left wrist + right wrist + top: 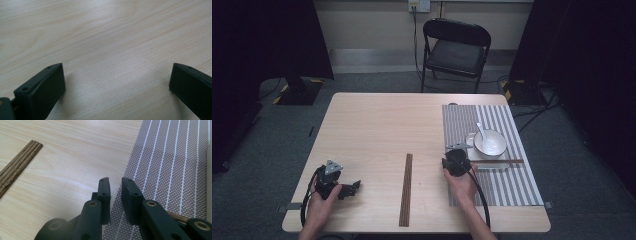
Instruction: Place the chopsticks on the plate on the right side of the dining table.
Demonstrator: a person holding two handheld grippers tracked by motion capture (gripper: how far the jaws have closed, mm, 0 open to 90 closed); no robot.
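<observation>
My left gripper [343, 188] rests near the table's front left corner, held by a hand. In the left gripper view its jaws [115, 66] stand wide open over bare wood. My right gripper [457, 161] hangs at the left edge of the striped placemat [512, 185], just left of a white bowl [490, 142] with a spoon [481, 131] in it. Chopsticks [504, 161] lie crosswise in front of the bowl. In the right gripper view the jaws [115, 180] leave a narrow gap with nothing in it, and a wooden chopstick end [176, 216] shows beneath the right jaw.
A long ribbed wooden strip [406, 190] lies in the middle of the table, also at the left of the right gripper view [17, 167]. The placemat [170, 165] covers the table's right side. A black folding chair [457, 50] stands beyond the far edge.
</observation>
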